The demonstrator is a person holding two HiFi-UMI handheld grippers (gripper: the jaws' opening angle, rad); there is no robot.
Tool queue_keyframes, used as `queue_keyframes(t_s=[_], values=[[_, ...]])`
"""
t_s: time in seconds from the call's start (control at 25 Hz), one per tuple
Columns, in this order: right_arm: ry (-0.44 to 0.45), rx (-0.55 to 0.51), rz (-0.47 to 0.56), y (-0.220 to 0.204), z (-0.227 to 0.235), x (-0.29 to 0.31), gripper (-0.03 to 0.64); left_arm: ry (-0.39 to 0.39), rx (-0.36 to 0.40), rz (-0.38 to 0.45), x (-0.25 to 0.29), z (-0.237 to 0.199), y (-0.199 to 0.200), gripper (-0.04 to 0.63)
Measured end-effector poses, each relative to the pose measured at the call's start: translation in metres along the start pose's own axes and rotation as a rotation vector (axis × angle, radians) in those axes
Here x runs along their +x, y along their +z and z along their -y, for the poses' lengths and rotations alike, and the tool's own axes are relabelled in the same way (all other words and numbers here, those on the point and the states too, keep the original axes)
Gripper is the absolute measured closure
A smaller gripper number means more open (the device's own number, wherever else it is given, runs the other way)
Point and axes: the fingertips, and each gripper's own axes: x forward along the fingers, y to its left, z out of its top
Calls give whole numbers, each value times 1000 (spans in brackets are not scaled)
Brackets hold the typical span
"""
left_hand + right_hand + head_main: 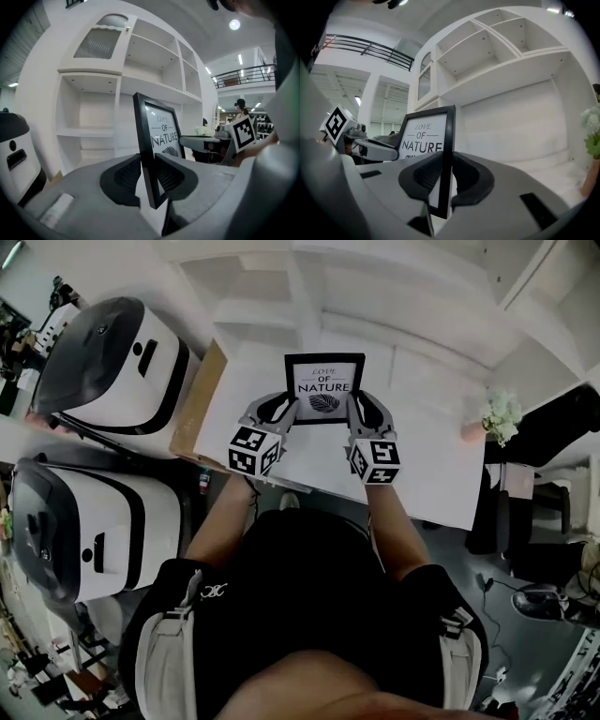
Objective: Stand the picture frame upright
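Observation:
A black picture frame (324, 390) with a white print reading "LOVE OF NATURE" stands upright over the white table (431, 465), facing me. My left gripper (279, 409) is shut on the frame's lower left edge (145, 154). My right gripper (360, 412) is shut on its lower right edge (446, 154). In both gripper views the dark pads press on the thin black border from front and back. The frame's bottom edge is hidden behind the grippers, so I cannot tell whether it rests on the table.
White shelving (375, 287) rises behind the table. A small vase of pale flowers (499, 416) stands at the table's right end. Two large white and black machines (103, 362) (84, 521) sit on the left, next to a cardboard piece (199, 399).

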Motion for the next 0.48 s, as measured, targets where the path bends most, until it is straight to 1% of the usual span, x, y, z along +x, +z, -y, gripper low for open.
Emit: queue_keyframes(t_s=[0.12, 0.24, 0.36, 0.48], values=[[46, -9, -14, -2, -21, 17, 548, 45, -17, -4, -14, -20, -5, 495], [60, -16, -24, -4, -31, 29, 548, 58, -21, -6, -20, -32, -8, 495], [53, -20, -34, -7, -36, 41, 548, 58, -18, -7, -19, -45, -10, 495], [26, -23, -54, -12, -36, 52, 548, 48, -10, -23, -12, -57, -14, 494]])
